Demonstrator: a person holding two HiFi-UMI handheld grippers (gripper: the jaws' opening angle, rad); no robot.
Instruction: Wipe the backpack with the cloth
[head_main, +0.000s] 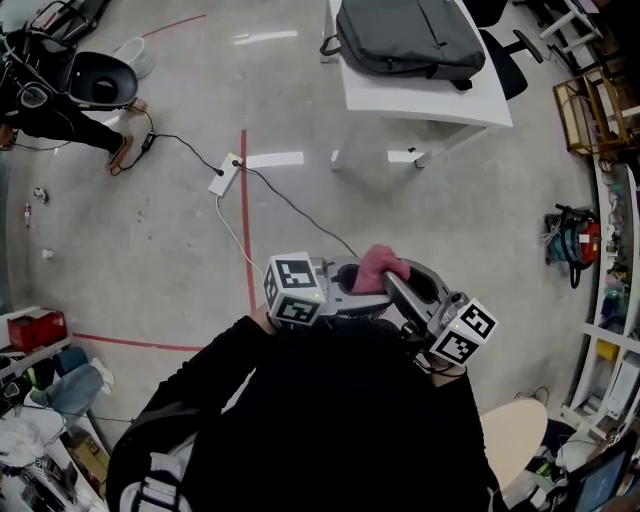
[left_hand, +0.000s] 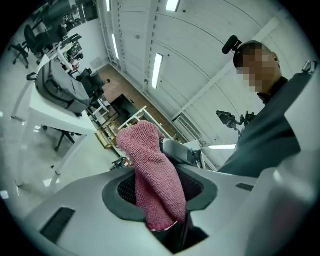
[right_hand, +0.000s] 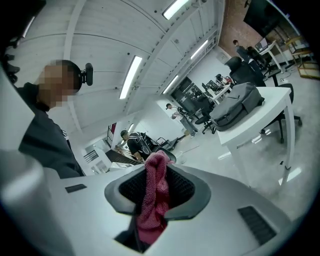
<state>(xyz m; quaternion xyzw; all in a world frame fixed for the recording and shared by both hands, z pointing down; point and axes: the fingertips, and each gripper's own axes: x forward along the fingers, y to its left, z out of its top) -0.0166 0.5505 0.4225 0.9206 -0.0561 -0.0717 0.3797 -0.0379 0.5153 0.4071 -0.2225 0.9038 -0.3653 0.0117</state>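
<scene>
A pink cloth (head_main: 380, 268) is bunched between my two grippers, close in front of my chest. My left gripper (head_main: 358, 284) points right and its jaws pinch the cloth (left_hand: 155, 175). From the other side my right gripper (head_main: 396, 288) points left, and the cloth (right_hand: 155, 195) sits squeezed between its jaws too. The grey backpack (head_main: 410, 38) lies flat on a white table (head_main: 430, 105) across the floor, far from both grippers. It also shows as a grey backpack (left_hand: 55, 87) in the left gripper view and a grey backpack (right_hand: 235, 106) in the right one.
A white power strip (head_main: 225, 176) with cables lies on the floor beside a red tape line (head_main: 246, 230). An office chair (head_main: 508, 55) stands behind the table. A person (head_main: 60, 115) sits at far left. Shelves (head_main: 590, 110) line the right side; boxes (head_main: 40, 330) clutter the lower left.
</scene>
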